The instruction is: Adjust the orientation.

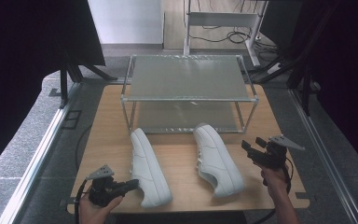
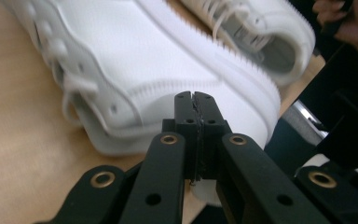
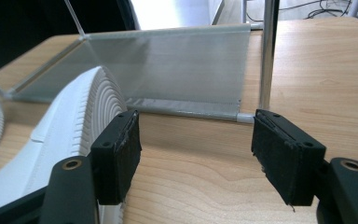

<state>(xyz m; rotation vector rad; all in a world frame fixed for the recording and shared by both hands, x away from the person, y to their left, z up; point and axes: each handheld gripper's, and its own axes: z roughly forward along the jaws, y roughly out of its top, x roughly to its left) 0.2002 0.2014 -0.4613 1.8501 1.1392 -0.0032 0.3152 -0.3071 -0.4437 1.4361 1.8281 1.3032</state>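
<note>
Two-tier rack (image 1: 189, 77) at twelve o'clock, open front toward the shoes — presumably their destination. Left shoe (image 1: 149, 166) and right shoe (image 1: 216, 158) side by side on table (image 1: 107, 121). Right gripper (image 1: 255, 145) at four o'clock, jaws wide; left gripper (image 1: 133, 184) at seven o'clock, jaws closed, empty.

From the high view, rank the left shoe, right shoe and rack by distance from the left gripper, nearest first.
1. Left shoe: its heel end lies right at the left gripper, near the table's front edge.
2. Right shoe: beyond it, toward the right.
3. Rack: at the table's far side.
</note>
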